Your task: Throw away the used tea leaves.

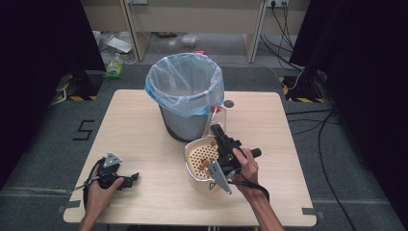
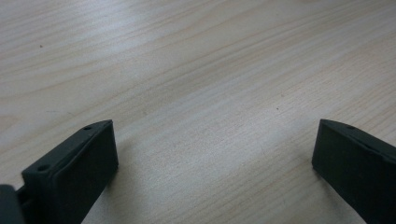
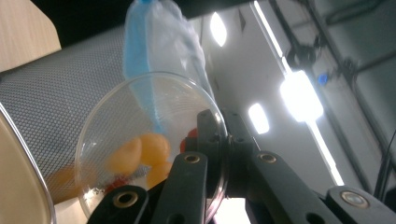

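Pale wood is carrying everything here: the table (image 1: 144,144) is lying under both tools. Ahead of the right tool (image 1: 219,131), a mesh bin (image 1: 185,122) with a blue-tinted liner (image 1: 185,84) is standing, probably light and easy to shove. Just below that tool a cream perforated basket (image 1: 198,161) is sitting, stiff plastic by its look. The right tool is clenching the rim of a clear bowl (image 3: 140,140), tilted up beside the bin, with orange pieces (image 3: 140,151) sliding inside. The bowl is looking thin, slick and rigid, so the edge pinch is likely the only hold, and a slip seems possible. The left tool (image 1: 126,180) is resting released, well apart from the bowl.
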Tool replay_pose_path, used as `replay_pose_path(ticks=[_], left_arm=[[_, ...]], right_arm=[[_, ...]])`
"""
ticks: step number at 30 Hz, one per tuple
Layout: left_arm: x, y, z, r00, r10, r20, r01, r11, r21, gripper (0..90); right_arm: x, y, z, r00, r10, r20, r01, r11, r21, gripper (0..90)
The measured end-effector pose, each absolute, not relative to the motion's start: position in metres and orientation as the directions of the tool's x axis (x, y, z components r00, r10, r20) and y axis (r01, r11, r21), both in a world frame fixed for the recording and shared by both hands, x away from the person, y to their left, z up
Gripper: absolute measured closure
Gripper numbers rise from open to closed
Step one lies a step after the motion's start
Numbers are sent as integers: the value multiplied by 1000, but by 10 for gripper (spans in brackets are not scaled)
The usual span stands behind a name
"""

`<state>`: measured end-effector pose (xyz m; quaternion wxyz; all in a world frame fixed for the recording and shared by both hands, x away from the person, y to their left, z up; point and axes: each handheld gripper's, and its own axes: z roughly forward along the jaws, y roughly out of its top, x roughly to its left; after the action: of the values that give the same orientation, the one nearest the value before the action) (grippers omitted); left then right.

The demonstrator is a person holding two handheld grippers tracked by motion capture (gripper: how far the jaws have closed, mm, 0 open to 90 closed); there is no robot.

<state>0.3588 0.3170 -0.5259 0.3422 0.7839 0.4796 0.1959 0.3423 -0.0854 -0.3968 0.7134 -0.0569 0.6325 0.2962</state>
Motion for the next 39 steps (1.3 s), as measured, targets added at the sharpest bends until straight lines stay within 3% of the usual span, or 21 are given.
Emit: replay_pose_path(ticks=[15,17,22,24,30,39], left_arm=[[359,317,-526,463,886,-21,618,-306,724,0],[359,317,-526,463,886,-22,618,-306,724,0],[359,317,-526,463,886,-22,618,-305,724,0],[359,317,-526,463,886,-22,618,-305,724,0],[359,317,-526,462,886,-22,618,-305,724,0],[359,317,-526,463,886,-22,618,-305,724,0]], right_arm=[[345,-87,-390,17,383,-924,-483,812,328,878],[346,-90,-388,-10,414,-910,-470,801,370,878],[359,-107,-385,-171,602,-780,-381,689,616,876],[362,-111,-385,-194,625,-756,-362,671,647,876],[380,-135,-384,-339,773,-536,-189,503,844,875],[394,-154,-391,-392,837,-383,-59,392,918,874]])
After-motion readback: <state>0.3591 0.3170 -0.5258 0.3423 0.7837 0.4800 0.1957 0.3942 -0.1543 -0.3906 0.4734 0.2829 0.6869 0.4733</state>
